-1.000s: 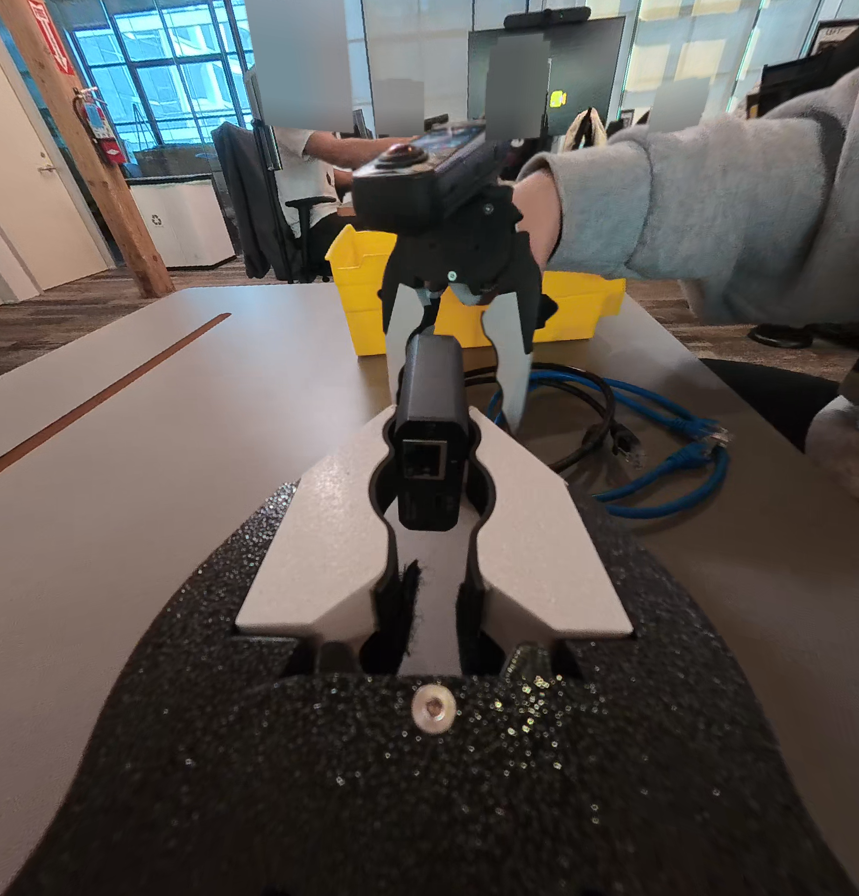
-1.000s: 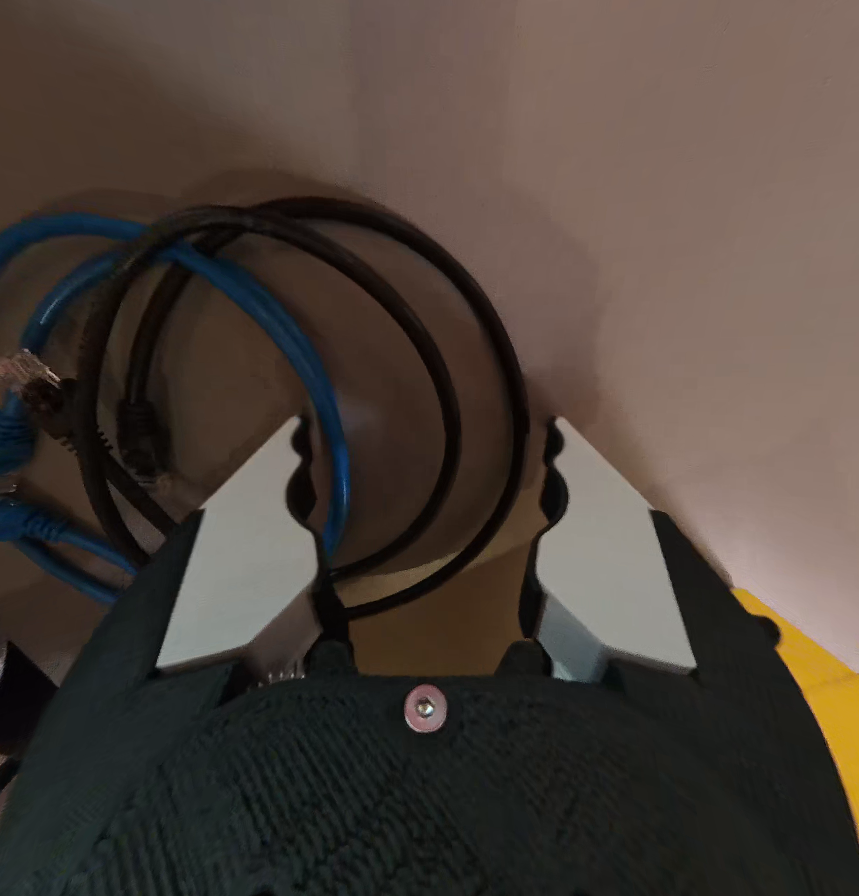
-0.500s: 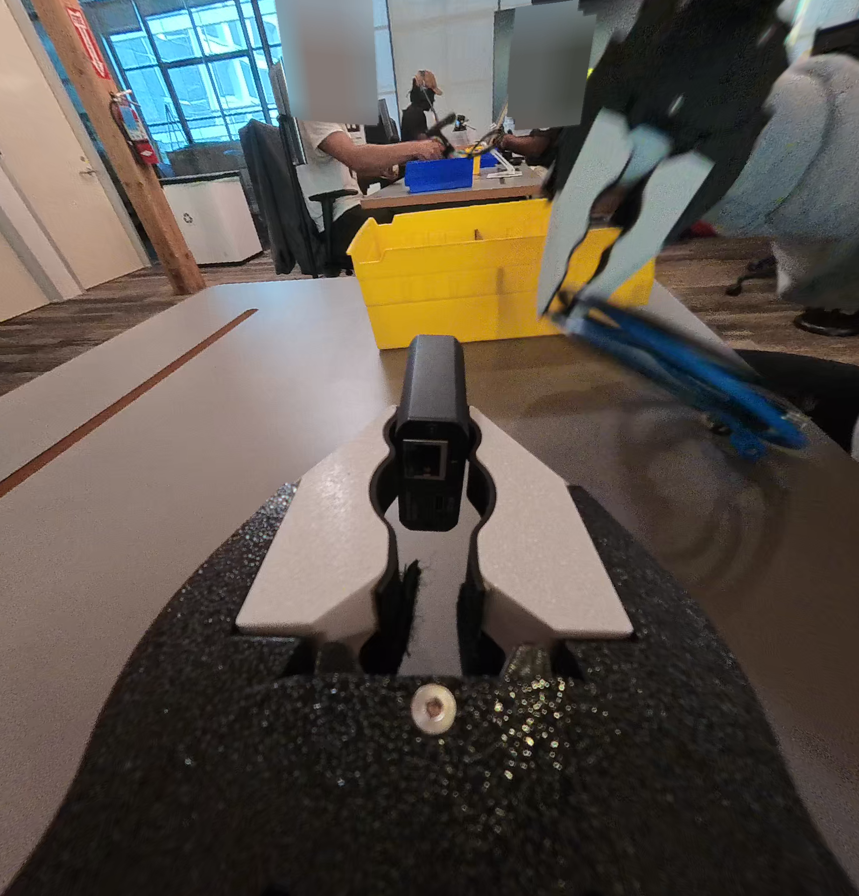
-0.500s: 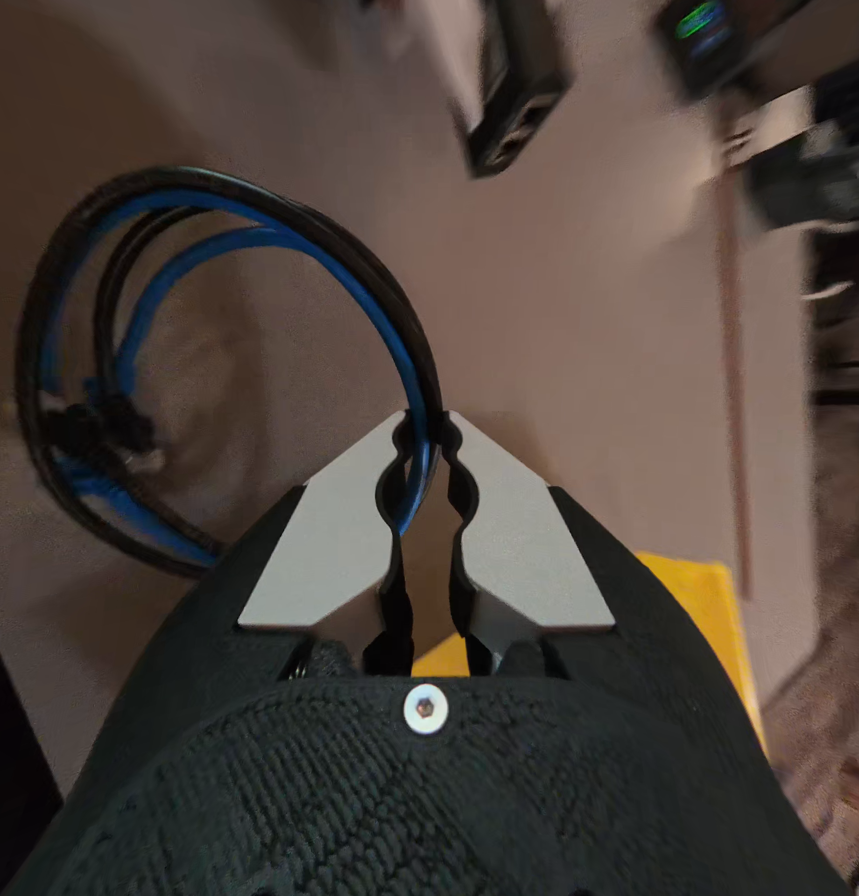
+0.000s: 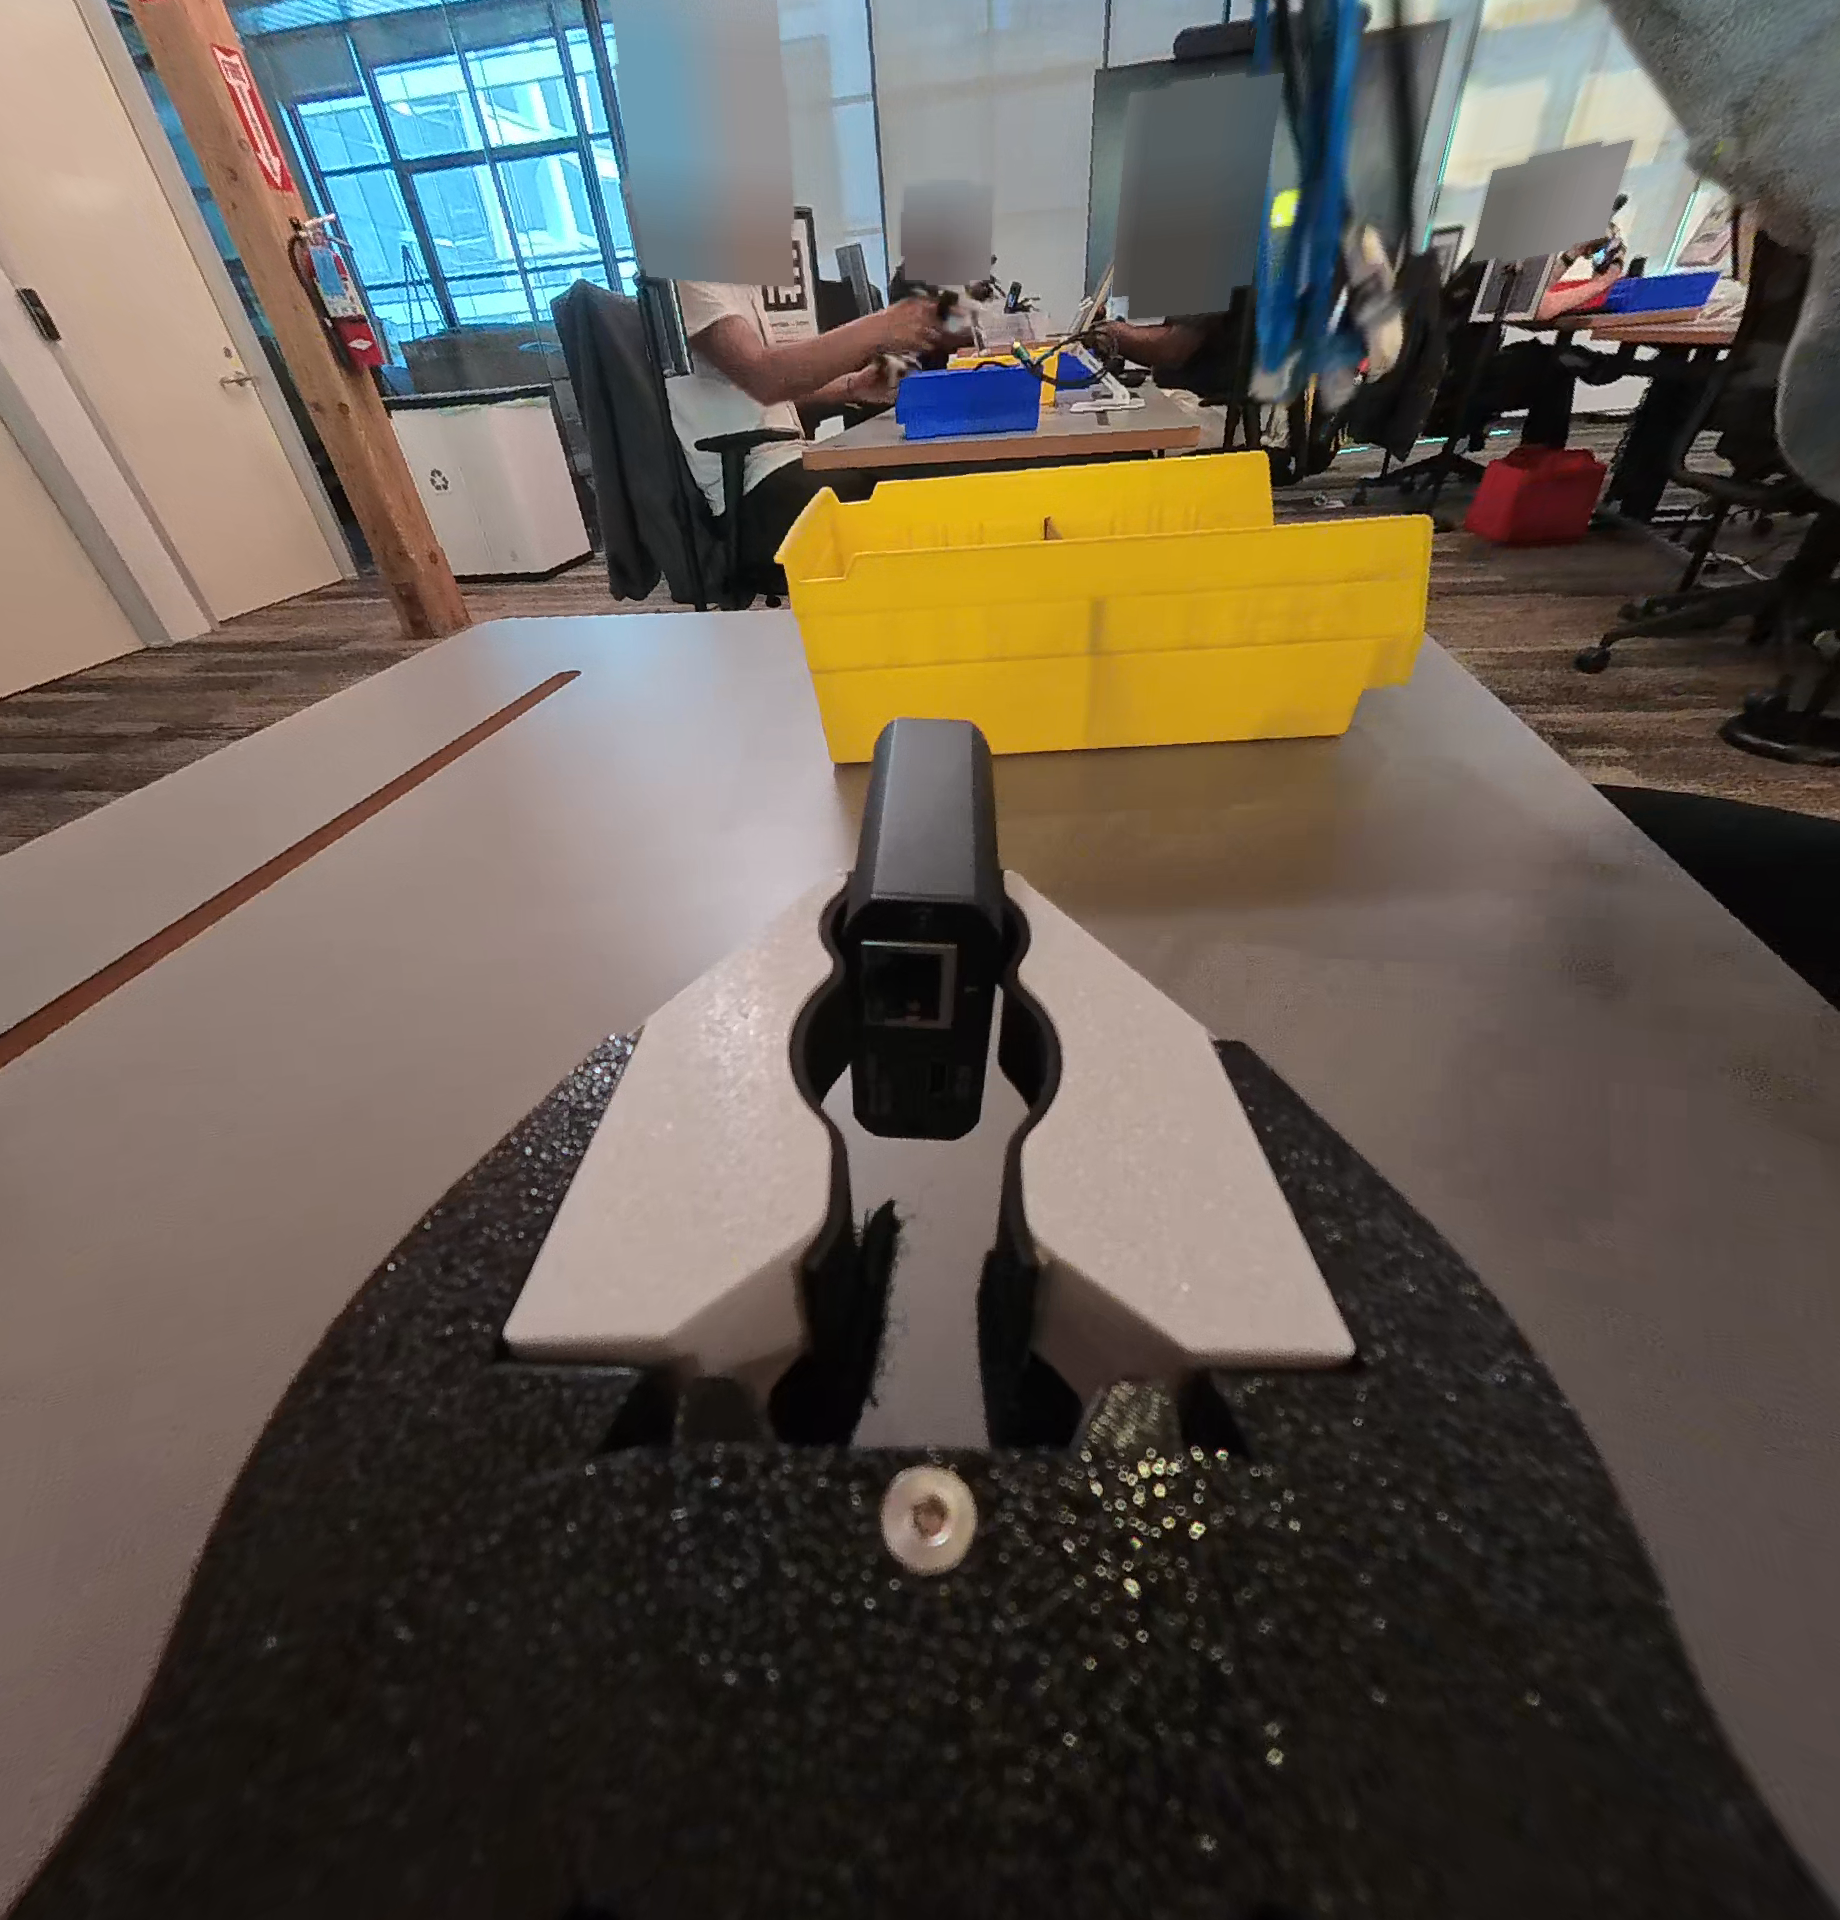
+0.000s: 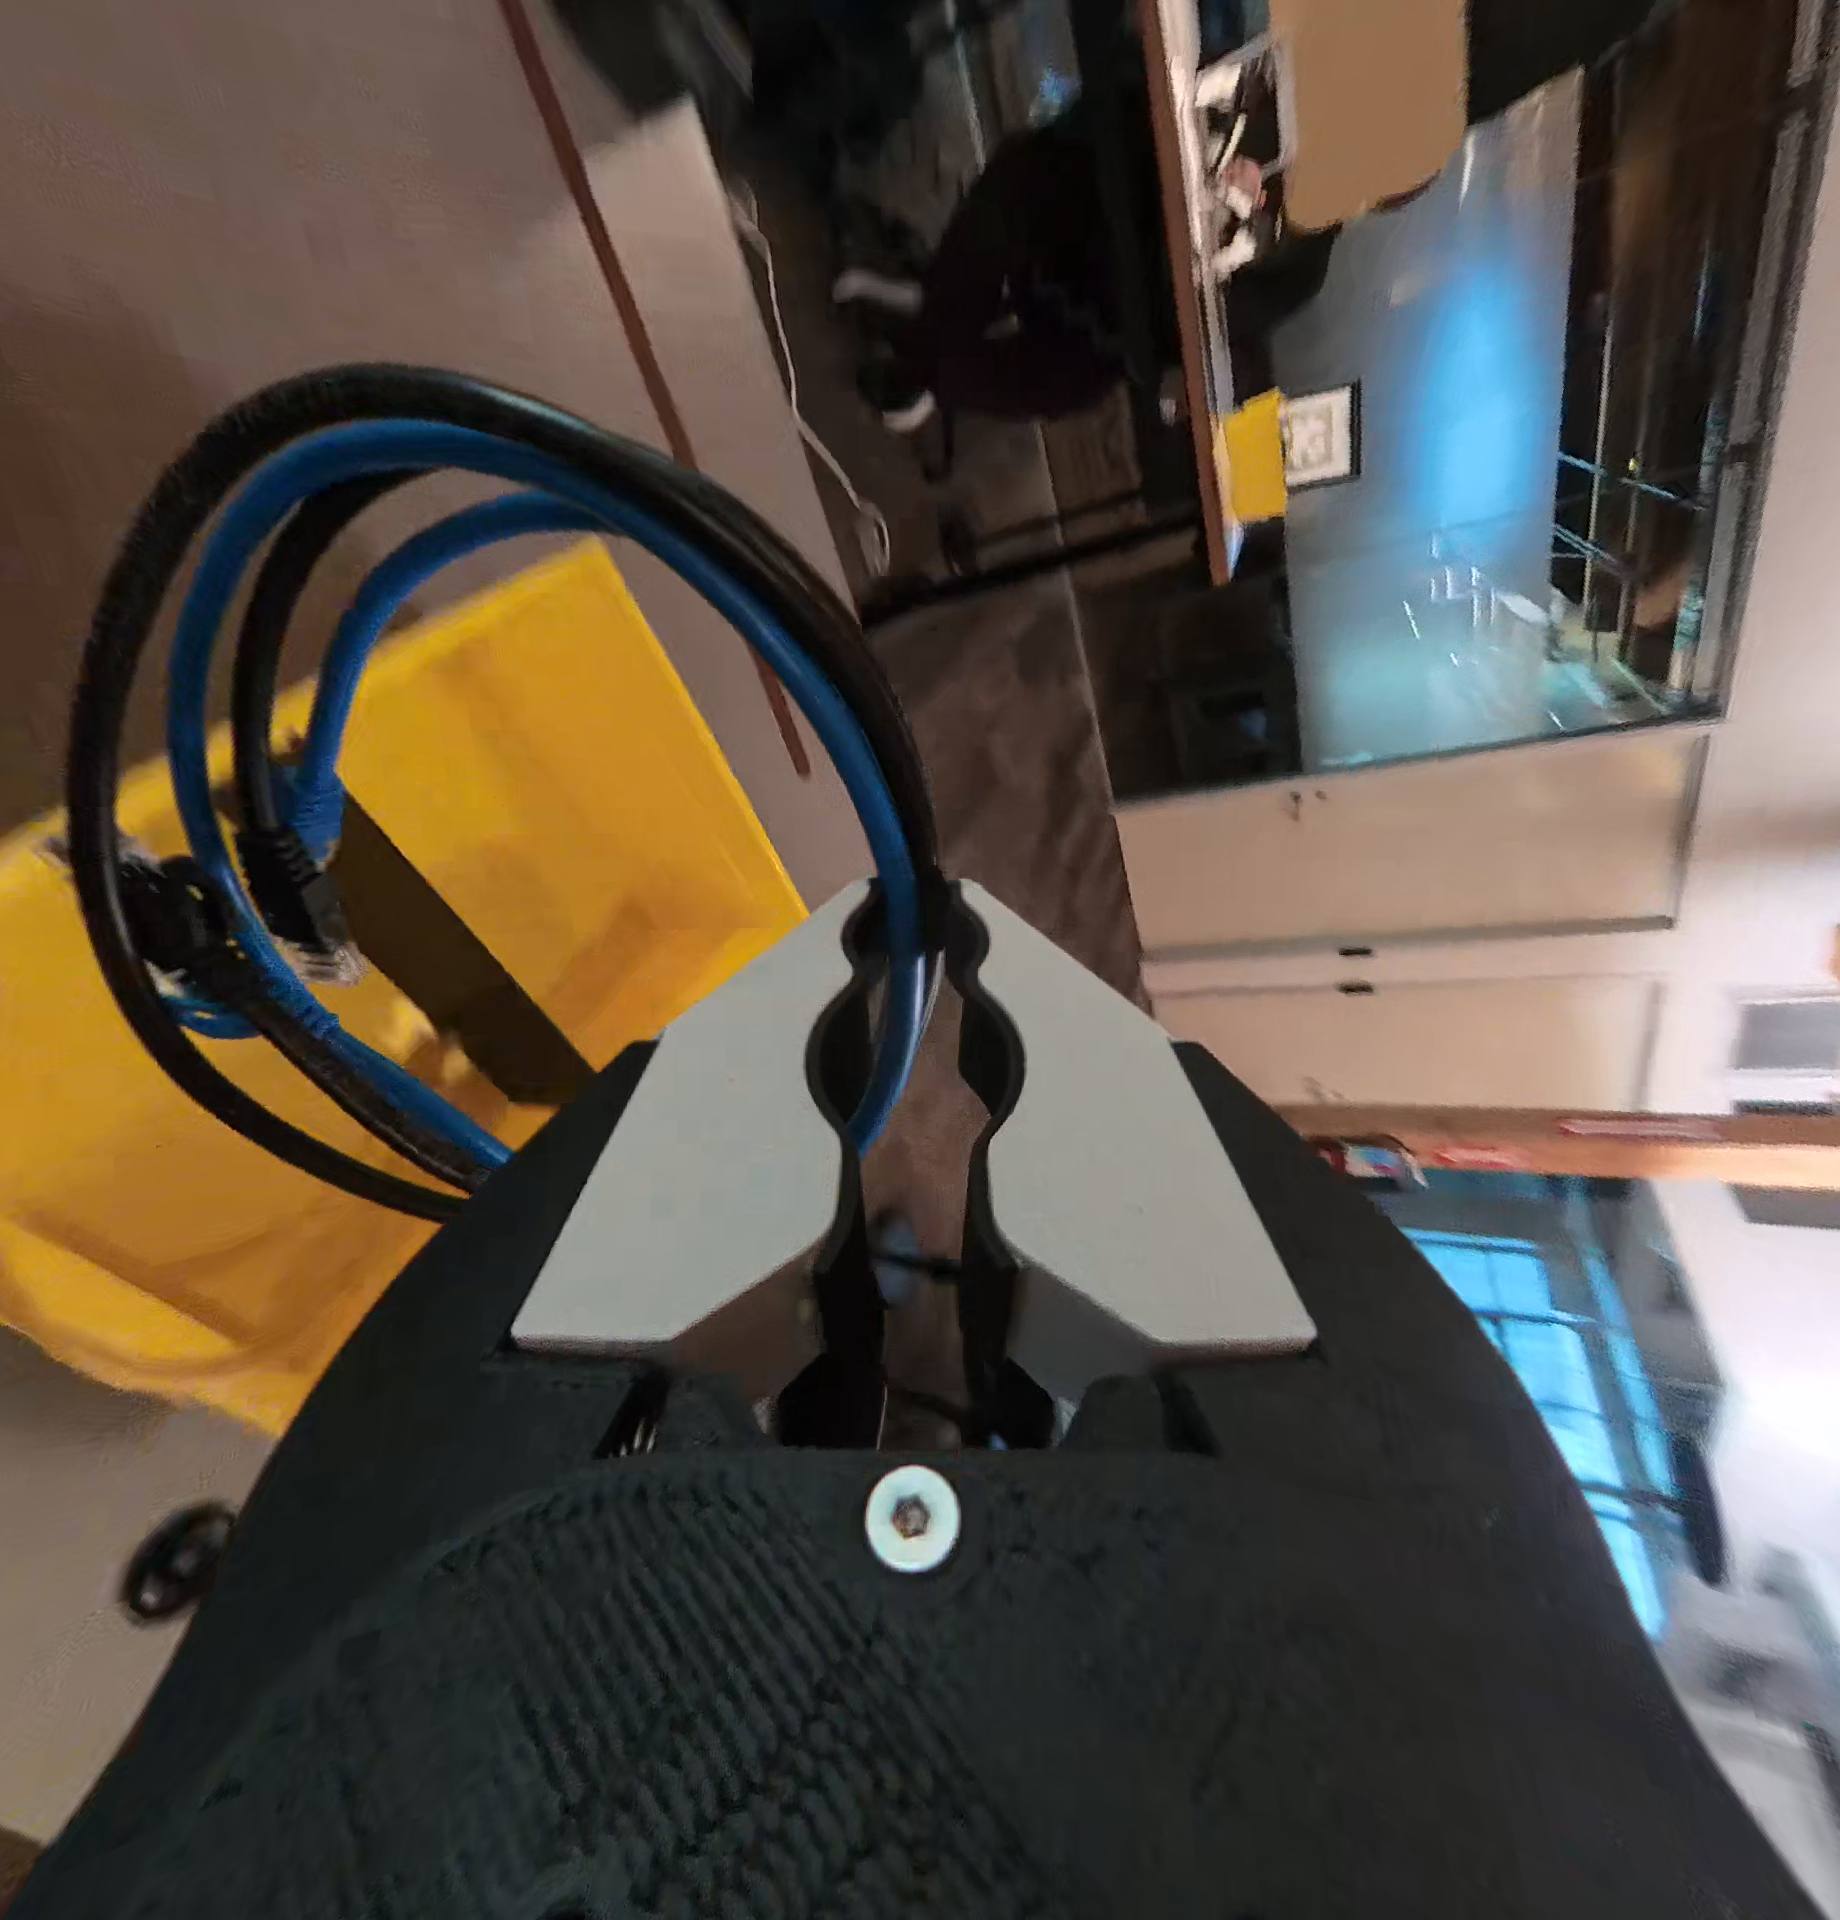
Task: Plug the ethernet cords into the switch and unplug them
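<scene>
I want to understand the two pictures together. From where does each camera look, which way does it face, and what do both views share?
Left wrist view: low over the table, looking level along the left gripper, jaws shut on the black switch; a grey sleeve shows.
Right wrist view: raised and rolled sideways, right gripper clamping the cords.
Shared: yellow bin, hanging cords.

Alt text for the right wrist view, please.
The right gripper is shut on a coiled bundle of blue ethernet cord and black ethernet cord, lifted off the table. A yellow bin lies behind the loops, with a blurred, tilted office beyond.
</scene>
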Available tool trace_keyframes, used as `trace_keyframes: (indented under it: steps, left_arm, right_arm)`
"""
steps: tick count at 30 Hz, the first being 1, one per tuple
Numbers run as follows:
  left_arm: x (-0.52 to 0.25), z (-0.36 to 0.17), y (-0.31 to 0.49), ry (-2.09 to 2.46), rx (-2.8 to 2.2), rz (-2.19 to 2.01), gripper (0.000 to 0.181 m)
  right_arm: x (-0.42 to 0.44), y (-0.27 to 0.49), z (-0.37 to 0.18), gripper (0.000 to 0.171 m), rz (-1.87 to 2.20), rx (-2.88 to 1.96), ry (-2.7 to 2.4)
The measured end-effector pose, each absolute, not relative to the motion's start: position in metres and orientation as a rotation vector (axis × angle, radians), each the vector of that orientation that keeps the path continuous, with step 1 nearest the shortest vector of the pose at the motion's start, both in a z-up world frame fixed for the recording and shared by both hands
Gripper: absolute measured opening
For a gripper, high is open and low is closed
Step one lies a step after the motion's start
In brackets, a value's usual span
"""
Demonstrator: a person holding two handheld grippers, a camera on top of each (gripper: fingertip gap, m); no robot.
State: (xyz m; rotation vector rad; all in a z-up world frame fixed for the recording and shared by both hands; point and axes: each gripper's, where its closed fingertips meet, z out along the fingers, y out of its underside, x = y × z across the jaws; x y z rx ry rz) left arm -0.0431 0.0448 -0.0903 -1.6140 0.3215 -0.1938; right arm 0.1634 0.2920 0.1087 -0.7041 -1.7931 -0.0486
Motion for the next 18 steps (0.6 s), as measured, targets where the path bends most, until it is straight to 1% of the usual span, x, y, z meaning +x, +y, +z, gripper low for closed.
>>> trace_keyframes:
  steps: [4, 9, 14, 17, 18]
  left_arm:
    - [-0.044, -0.091, 0.045, 0.318, -1.616, -0.197, 0.021]
    - [-0.041, -0.093, 0.045, 0.330, -1.626, -0.200, 0.021]
    - [-0.040, -0.093, 0.045, 0.333, -1.628, -0.203, 0.021]
    - [-0.040, -0.092, 0.045, 0.332, -1.625, -0.202, 0.021]
    - [-0.040, -0.092, 0.045, 0.331, -1.623, -0.199, 0.021]
  right_arm:
    - [0.170, 0.342, 0.052, 0.008, -0.259, -0.771, -1.921]
    - [0.170, 0.359, -0.021, 0.008, -0.321, -0.805, -2.143]
    - [0.157, 0.354, -0.063, 0.008, -0.223, -0.854, -2.287]
    - [0.152, 0.354, -0.080, 0.009, -0.216, -0.916, -2.338]
    - [0.152, 0.354, -0.081, 0.014, -0.214, -0.948, -2.354]
